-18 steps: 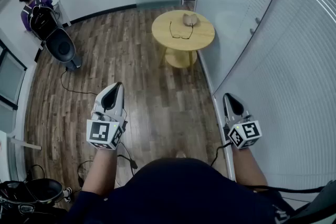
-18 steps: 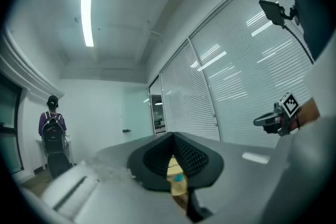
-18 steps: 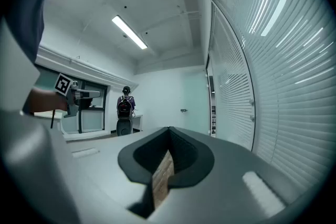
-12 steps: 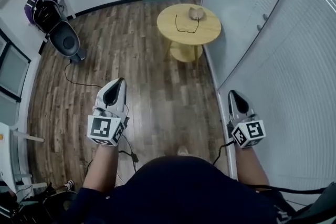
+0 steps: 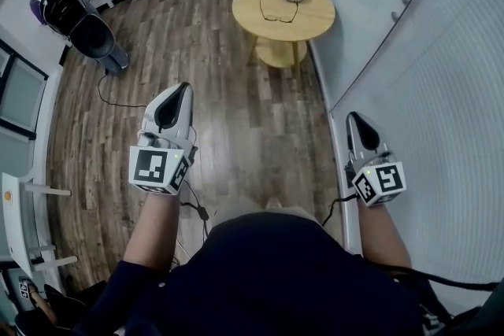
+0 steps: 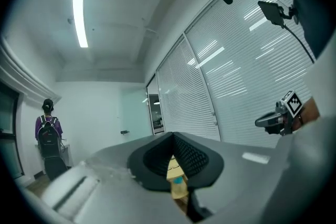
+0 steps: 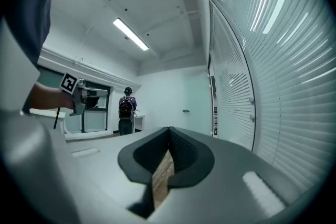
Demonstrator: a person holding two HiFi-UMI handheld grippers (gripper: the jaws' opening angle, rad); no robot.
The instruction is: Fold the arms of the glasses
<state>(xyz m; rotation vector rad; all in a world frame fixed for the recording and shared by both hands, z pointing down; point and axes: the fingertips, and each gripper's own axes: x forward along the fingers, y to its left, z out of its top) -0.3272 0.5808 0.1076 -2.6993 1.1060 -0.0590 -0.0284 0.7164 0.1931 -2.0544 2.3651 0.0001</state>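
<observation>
The floor [image 5: 236, 114] was dark, streaky wood planking with a dull sheen. The round tabletop [image 5: 315, 20] was pale, smooth wood, and the glasses [image 5: 279, 9] had a thin dark frame. The left gripper [image 5: 181, 88] and right gripper [image 5: 353, 116] wore matt grey plastic shells; their jaws carried black, ribbed, rubbery-looking lining. The blinds [image 5: 441, 51] were smooth white slats.

No legible text anywhere.
</observation>
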